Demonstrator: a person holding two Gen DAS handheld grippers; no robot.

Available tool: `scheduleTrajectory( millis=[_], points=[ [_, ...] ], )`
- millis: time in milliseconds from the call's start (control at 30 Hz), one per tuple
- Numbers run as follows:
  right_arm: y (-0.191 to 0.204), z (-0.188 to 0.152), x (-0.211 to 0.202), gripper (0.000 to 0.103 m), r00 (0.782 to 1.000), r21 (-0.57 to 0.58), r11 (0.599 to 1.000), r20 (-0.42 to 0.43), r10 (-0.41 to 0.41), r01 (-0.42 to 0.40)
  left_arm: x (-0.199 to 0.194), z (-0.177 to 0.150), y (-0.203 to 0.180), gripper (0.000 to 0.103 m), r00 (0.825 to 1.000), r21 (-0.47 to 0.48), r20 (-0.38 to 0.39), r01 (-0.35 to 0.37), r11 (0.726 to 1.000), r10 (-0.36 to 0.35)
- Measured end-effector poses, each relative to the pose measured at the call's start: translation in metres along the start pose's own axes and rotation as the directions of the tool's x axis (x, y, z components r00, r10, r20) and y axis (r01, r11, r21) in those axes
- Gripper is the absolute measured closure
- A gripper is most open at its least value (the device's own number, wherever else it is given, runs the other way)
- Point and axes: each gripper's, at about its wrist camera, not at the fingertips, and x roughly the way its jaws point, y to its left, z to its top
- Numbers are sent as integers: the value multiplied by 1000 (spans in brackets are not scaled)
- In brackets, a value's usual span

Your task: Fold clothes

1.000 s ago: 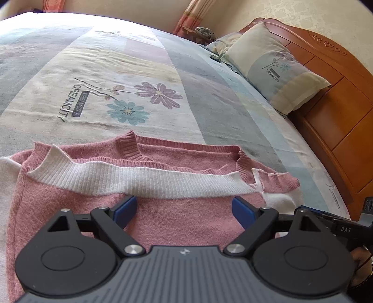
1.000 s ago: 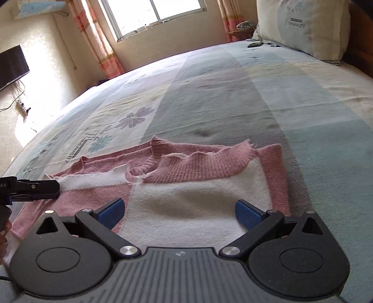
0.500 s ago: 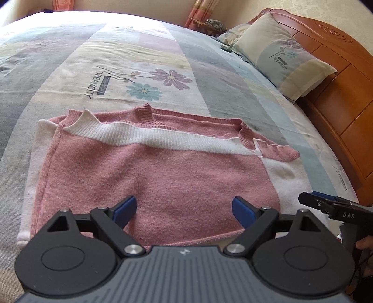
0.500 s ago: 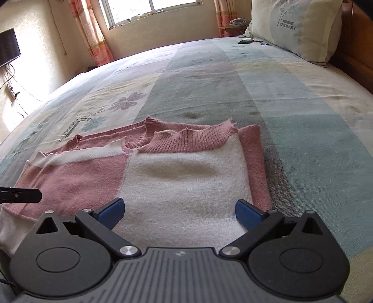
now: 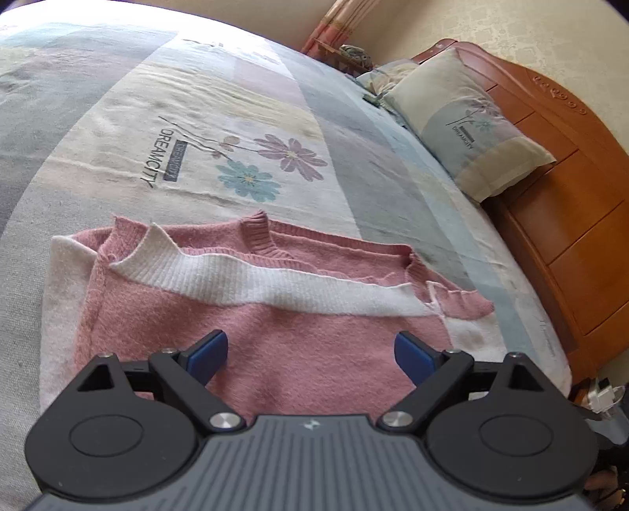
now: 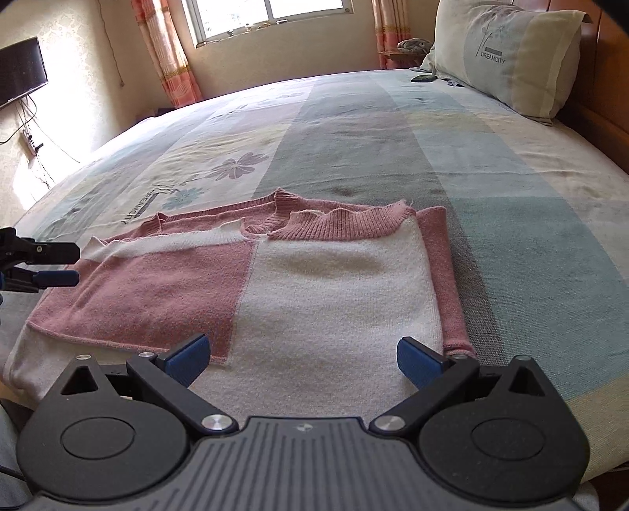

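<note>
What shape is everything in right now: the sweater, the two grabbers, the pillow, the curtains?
Sweater: lying folded on the bed, not held.
Left gripper: jaws opening, nothing between them.
Right gripper: open, empty.
Pillow: propped against the headboard.
Curtains: drawn aside.

We see the sweater [image 6: 322, 283] lying flat on the bed [image 6: 511, 196], near its front edge, with the collar toward the far side. The left gripper [image 6: 43, 267] hangs over the sweater's left edge; the right gripper [image 6: 300, 353] hovers above its near hem. A pillow [image 6: 507, 55] leans against the headboard [image 5: 570, 188] at the far right, with a window [image 6: 267, 15] behind the bed.
</note>
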Motion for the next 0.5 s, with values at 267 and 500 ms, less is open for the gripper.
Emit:
scheduleTrajectory(
  millis=[267, 500],
  points=[
    [2, -9, 8, 0, 998, 18, 1000, -66, -14, 15, -43, 10, -2, 11, 1000, 40, 13, 16, 999, -17],
    [9, -15, 18, 0, 995, -25, 998, -78, -55, 53, -80, -59, -7, 10, 972, -68, -123, 192, 979, -199]
  ],
)
